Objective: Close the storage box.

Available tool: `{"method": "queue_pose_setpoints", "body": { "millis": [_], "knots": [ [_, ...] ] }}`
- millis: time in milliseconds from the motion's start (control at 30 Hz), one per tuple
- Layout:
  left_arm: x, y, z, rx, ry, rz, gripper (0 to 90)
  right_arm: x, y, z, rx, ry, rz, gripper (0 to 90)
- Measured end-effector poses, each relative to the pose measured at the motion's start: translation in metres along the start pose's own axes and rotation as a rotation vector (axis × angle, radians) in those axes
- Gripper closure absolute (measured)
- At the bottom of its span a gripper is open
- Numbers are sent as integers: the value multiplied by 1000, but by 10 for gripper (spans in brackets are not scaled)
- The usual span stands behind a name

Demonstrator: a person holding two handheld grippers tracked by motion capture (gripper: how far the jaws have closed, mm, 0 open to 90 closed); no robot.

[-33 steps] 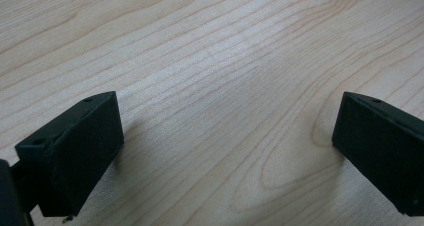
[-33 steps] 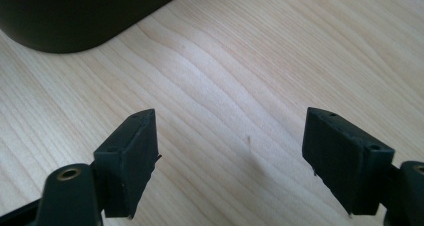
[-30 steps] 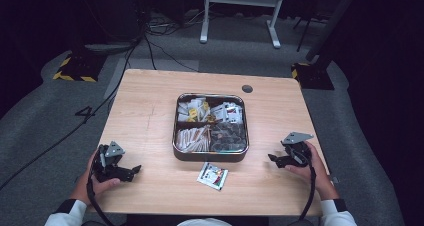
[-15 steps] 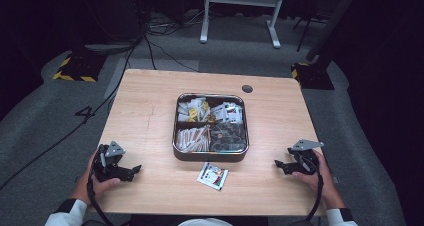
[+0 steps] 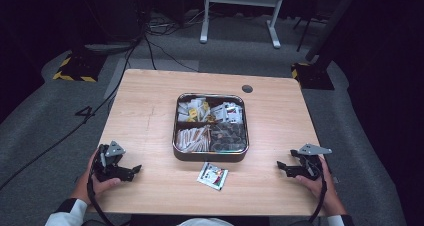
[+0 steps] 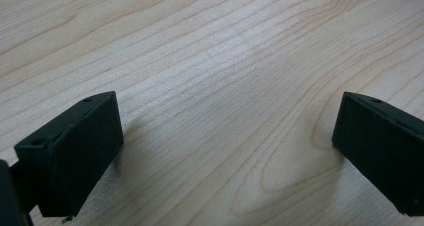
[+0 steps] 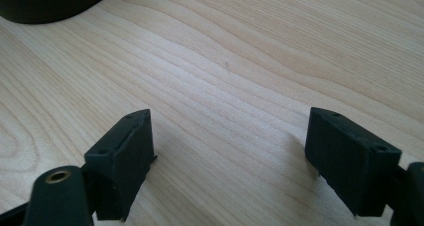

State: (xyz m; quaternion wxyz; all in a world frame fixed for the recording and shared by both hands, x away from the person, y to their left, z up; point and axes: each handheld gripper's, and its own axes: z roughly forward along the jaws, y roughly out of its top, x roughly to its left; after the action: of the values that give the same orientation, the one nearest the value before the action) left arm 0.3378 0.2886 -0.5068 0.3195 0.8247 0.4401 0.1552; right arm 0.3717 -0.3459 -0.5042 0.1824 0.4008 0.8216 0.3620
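A square metal tray [image 5: 174, 131] sits mid-table, split into compartments that hold several packets and sachets. One loose white packet [image 5: 212, 176] lies on the wood just in front of the tray. My left gripper [image 5: 134, 170] rests at the table's near left corner, open, with bare wood between its jaws [image 6: 225, 136]. At the near right, my right gripper [image 5: 281, 167] also rests low on the table, open and holding nothing [image 7: 227, 136]. Both point inward toward the packet.
The wooden table [image 5: 145, 116] has a small dark round grommet [image 5: 247, 89] near its far edge. A dark rounded edge, likely the tray [image 7: 45, 3], shows at the top left of the right gripper view. Grey carpet, cables and a white stand surround the table.
My right gripper has drawn back toward the near right edge and come down lower to the table. The left gripper has stayed put.
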Motion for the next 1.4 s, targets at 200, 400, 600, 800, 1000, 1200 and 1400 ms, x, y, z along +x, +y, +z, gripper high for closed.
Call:
{"method": "queue_pose_setpoints", "body": {
  "millis": [200, 400, 600, 800, 1000, 1200, 1400],
  "knots": [
    [0, 0, 0, -1, -1, -2, 1, 0, 0, 0, 1, -3, 3, 200],
    [0, 0, 0, 2, -2, 3, 2, 1, 0, 1, 0, -8, 9, 200],
    [1, 0, 0, 1, -4, 10, 1, 1, 1, 1, 1, -13, 12, 199],
    [1, 1, 0, 2, -4, 11, 1, 1, 1, 1, 1, -13, 13, 199],
    [1, 1, 0, 2, -4, 11, 1, 1, 1, 1, 1, -13, 13, 198],
    [1, 1, 0, 0, -4, 12, 1, 0, 1, 1, 1, -15, 14, 197],
    [1, 1, 1, 2, -6, 8, 1, 0, 1, 1, 1, -14, 14, 196]
  ]
}}
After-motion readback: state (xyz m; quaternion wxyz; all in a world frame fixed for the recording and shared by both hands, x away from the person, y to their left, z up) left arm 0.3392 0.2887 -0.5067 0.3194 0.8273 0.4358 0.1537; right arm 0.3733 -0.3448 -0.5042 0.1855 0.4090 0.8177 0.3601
